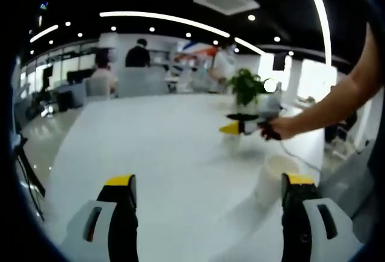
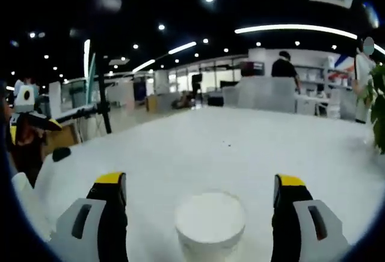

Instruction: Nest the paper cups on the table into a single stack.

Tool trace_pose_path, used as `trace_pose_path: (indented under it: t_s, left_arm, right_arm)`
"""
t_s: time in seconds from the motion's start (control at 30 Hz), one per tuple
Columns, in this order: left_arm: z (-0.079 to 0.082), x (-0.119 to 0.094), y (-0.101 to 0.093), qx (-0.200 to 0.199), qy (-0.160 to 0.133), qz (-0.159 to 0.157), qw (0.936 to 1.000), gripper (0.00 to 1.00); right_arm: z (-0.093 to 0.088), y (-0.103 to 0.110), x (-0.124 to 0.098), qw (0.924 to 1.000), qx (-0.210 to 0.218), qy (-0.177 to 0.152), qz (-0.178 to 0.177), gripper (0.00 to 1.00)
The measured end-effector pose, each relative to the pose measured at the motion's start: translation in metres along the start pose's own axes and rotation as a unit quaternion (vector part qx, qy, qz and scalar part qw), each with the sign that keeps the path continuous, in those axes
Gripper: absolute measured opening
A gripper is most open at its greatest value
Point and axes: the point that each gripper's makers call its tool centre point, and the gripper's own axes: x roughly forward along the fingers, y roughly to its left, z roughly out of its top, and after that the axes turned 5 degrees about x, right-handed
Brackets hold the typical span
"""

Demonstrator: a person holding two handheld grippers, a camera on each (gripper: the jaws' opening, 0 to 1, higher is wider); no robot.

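— Open-plan office behind, dark ceiling with strip lights, and the long white table [image 1: 162, 147] ran out toward people standing at desks at its far end. What did the left gripper view have on that table?

— One white paper cup [image 1: 274, 177], standing on the table near the edge. It sat just inside the right-hand jaw of the left gripper [image 1: 207, 197], partly behind that jaw's yellow tip, not centred in the gap. The jaws stood wide apart with bare table between them; whether the jaw touched the cup I could not tell.

— And past the cup?

— Farther along the table the right gripper [image 1: 236, 126] was held by a person's hand [image 1: 278, 128], the forearm coming in from the right. It hung above the table, beyond the cup and in front of a potted plant [image 1: 245, 86]. Its yellow-tipped jaws pointed left; from that side I could not tell their spread.

— The right gripper view settled it?

— Yes. There the right gripper [image 2: 201, 191] had its jaws well apart, gripping nothing. A second paper cup [image 2: 210, 223] stood upside down on the table [image 2: 228, 147], flat base up, in the middle of the gap and apart from both jaws. Leaves of the plant [image 2: 379, 108] showed at the table's right edge.
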Motion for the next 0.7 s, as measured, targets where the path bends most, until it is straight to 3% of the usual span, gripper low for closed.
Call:
trace_pose_path:
  t_s: [0.2,0.7]
  left_arm:
    - [0.001,-0.002,0.005,-0.001,0.003,0.008,1.0000,0.98]
    - [-0.001,0.003,0.009,-0.005,0.007,0.011,0.9999,0.98]
  right_arm:
    - [-0.024,-0.003,0.000,0.9998,-0.004,0.019,-0.009,0.93]
    - [-0.030,-0.010,-0.004,0.9996,-0.002,0.019,-0.019,0.69]
